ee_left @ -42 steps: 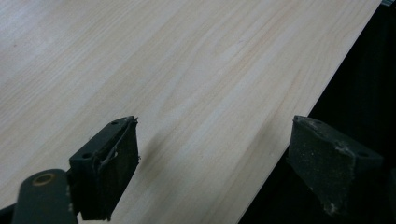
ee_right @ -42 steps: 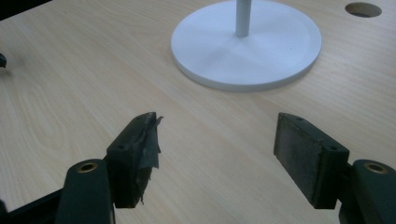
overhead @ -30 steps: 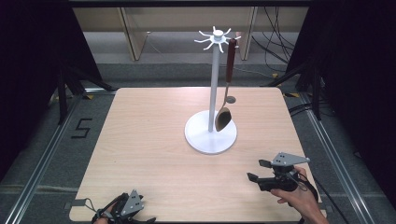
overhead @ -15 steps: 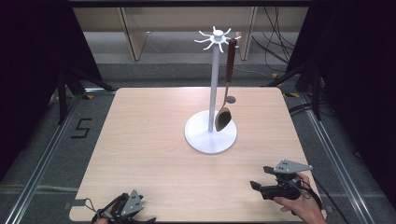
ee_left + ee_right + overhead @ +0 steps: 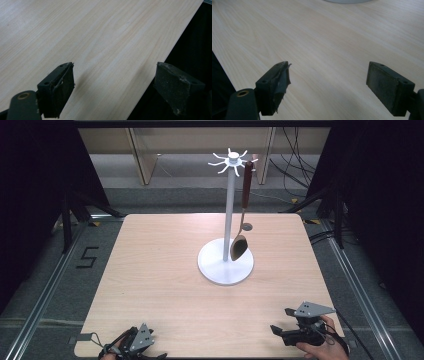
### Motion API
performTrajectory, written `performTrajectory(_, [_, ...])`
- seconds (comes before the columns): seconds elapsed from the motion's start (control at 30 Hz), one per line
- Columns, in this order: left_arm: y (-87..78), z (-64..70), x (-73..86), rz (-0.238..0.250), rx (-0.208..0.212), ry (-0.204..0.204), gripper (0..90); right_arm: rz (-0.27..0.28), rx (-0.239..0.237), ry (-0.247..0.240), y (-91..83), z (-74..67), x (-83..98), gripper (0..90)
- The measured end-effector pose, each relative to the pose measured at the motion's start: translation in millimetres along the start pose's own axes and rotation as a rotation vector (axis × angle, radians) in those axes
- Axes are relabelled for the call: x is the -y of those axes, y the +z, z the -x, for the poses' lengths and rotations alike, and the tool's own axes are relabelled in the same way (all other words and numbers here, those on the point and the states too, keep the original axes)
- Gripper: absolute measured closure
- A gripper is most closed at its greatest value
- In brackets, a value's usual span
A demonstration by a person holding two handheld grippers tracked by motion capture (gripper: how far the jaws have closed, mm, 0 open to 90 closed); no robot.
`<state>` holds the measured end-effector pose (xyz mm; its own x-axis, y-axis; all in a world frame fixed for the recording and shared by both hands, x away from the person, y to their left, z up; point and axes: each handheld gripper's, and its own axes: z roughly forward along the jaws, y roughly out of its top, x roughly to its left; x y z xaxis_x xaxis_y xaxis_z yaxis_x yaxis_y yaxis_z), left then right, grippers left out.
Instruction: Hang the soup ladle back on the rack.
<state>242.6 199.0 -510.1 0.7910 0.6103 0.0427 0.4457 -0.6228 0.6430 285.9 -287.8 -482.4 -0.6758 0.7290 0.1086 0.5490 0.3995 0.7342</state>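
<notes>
High view: a wooden spoon [image 5: 242, 215] hangs from one hook of the white stand [image 5: 228, 220], its dark handle up by the ring of hooks and its bowl just above the stand's round base. Judging by that, the hanging itself looks done; the spoon is off the table [image 5: 165, 285] and nothing holds it.

The right gripper [image 5: 283, 330] is at the near right corner of the table, well apart from the stand, in the person's hand [image 5: 322, 347]. Its jaws have just been opening and nothing lies between them. In the right gripper view they are spread wide over bare wood, with the edge of the stand's base at the top of the picture. The pad on one jaw looks frayed.

The left gripper [image 5: 131, 346] sits at the near left edge of the table. In the left gripper view its jaws are also spread wide and empty, one over the wood and the other past the table's edge over the dark floor.

What seems left is little: perhaps only to bring the right gripper to rest near the edge.

Around the table there are dark curtains at both sides, cables on the floor behind, wooden furniture at the back and a mark like a 5 [image 5: 87, 257] on the floor at the left. Nothing lies on the table between the grippers and the stand, so nothing is in the way.
</notes>
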Motion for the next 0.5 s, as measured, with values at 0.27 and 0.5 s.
performTrajectory(0.27, [0.0, -0.1, -0.1, 0.000, 0.000, 0.000, 15.5, -0.033, -0.026, -0.013, 1.0, 1.3, 3.5, 19.7])
performTrajectory(0.5, [0.0, 0.0, -0.1, 0.000, 0.000, 0.000, 15.5, -0.027, -0.011, -0.001, 1.7, -0.6, 5.2, 19.7])
